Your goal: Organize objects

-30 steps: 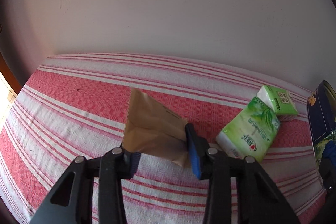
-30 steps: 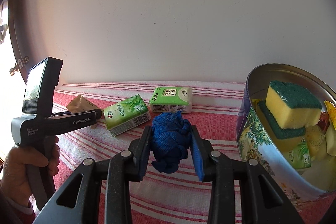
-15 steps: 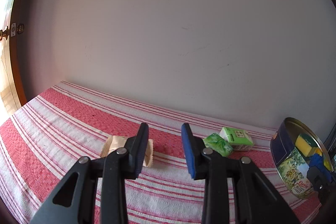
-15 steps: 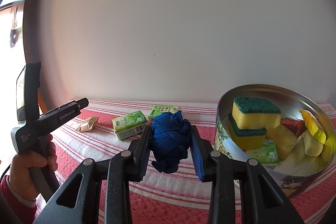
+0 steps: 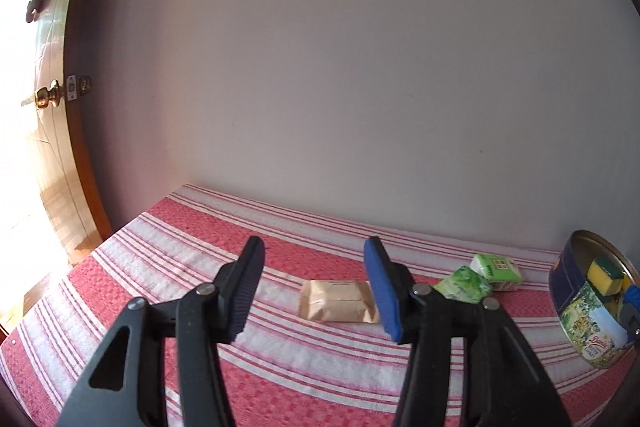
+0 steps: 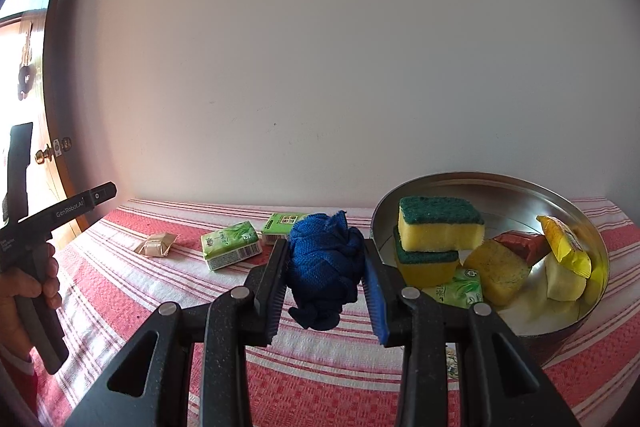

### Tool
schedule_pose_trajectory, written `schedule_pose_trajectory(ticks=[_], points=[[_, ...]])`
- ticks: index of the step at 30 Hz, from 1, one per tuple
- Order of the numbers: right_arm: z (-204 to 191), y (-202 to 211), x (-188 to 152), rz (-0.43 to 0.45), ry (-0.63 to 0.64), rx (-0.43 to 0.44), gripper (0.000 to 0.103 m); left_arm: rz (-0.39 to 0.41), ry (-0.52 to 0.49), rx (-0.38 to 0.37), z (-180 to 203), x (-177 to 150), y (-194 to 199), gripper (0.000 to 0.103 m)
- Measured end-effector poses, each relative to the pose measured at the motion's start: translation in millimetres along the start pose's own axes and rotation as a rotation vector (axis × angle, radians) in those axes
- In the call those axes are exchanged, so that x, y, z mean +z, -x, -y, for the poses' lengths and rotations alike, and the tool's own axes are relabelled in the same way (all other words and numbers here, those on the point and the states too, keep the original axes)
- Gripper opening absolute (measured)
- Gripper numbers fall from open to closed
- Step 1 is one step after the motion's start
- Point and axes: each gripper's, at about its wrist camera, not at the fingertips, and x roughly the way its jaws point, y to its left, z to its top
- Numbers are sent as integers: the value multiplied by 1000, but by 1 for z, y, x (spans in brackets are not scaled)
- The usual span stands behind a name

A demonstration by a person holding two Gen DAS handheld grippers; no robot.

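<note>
The right gripper (image 6: 326, 283) pinches a bunched blue woven cloth (image 6: 325, 267); the round metal tin (image 6: 584, 227) of sponges sits at its three o'clock; a loose fold could snag the rim and spill; the left gripper (image 5: 316, 291) hangs spread and empty above the tan foil packet (image 5: 338, 301).

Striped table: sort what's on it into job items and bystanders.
Job: blue cloth clamped in right gripper; open left gripper; tan packet; two green tissue packs; tin.
Bystanders: door knob; wall.
</note>
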Motion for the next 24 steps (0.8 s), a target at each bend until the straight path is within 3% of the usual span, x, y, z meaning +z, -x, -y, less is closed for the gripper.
schedule_pose_trajectory(ticks=[2, 4, 7, 10, 12, 15, 18, 21, 22, 24], points=[[-3, -3, -1, -12, 9, 8, 38, -72, 18, 29, -12, 0, -19, 73], [-6, -5, -2, -20, 21, 7, 38, -122, 46, 15, -15, 1, -38, 77], [-5, -8, -4, -29, 31, 3, 38, -215, 31, -6, 2, -4, -72, 98], [-1, -11, -3, -33, 30, -9, 38, -255, -38, 13, 28, -10, -97, 98], [-1, -13, -2, -32, 24, -18, 38, -326, -100, 73, 42, -16, -117, 98], [3, -13, 0, -34, 12, -23, 38, -441, -125, 90, 44, -23, -139, 92], [3, -17, -1, -44, 11, -22, 38, -461, -46, 29, 29, -23, -142, 85], [0, -19, -3, -53, 22, -22, 38, -441, -32, 36, 26, -21, -139, 64], [0, -19, -4, -53, 27, -24, 38, -432, -39, 16, 28, -20, -137, 45], [-2, -18, -4, -47, 35, -29, 38, -416, -47, -15, 34, -24, -136, 34]])
